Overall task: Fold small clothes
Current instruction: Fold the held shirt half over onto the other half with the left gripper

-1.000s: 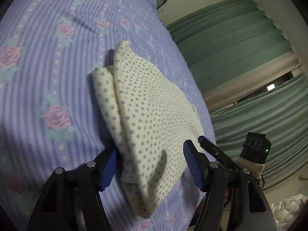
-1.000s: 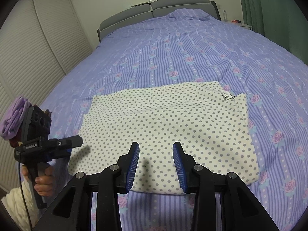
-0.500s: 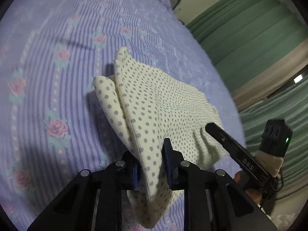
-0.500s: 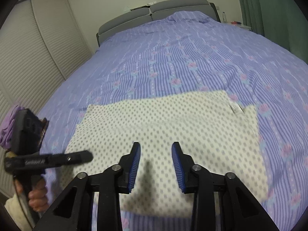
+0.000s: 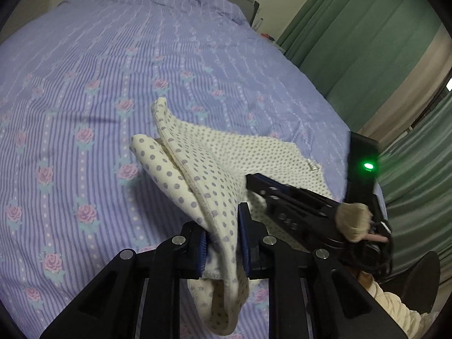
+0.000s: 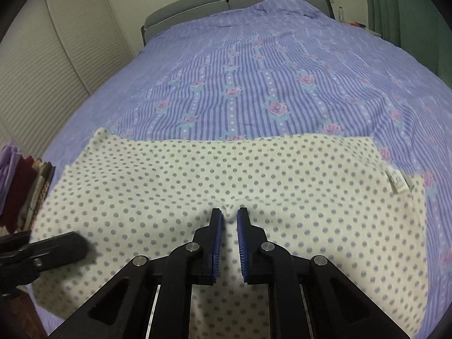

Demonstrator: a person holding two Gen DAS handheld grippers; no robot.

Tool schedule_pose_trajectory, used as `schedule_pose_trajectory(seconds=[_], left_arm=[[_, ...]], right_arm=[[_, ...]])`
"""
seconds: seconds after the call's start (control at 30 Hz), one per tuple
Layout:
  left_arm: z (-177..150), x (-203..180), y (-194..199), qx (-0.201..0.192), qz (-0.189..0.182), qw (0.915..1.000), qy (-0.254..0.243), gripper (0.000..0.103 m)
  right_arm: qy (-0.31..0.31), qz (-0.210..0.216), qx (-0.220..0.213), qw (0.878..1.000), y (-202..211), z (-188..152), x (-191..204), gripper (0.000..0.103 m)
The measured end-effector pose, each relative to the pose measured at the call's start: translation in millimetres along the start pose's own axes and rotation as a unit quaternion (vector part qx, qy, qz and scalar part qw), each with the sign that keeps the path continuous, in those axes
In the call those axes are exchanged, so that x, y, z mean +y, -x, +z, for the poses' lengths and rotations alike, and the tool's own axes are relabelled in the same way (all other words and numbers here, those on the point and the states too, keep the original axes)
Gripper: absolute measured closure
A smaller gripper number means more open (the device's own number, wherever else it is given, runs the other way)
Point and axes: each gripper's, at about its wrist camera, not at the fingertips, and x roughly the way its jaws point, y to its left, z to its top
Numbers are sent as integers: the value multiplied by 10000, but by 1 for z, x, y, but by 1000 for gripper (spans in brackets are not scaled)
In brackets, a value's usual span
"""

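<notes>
The cream, purple-dotted knit garment (image 6: 231, 180) looks light, limp and grippy, best pinched at edges: left tongs (image 5: 223, 240) clench its lifted edge, right tongs (image 6: 229, 223) are closing on a pinched ridge.

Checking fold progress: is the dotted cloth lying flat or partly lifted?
Partly lifted. The left gripper pinches a bunched edge of the dotted cloth and holds it above the bedspread; the rest lies spread.
</notes>
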Motion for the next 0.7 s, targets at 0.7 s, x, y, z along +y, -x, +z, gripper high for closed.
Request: schedule_pose_trajectory(seconds=[0.7], left_arm=[[29,-97,-30,315,493,9983,-29,88]], right_arm=[[-505,361,-465,9970,101,-44,-63,94]])
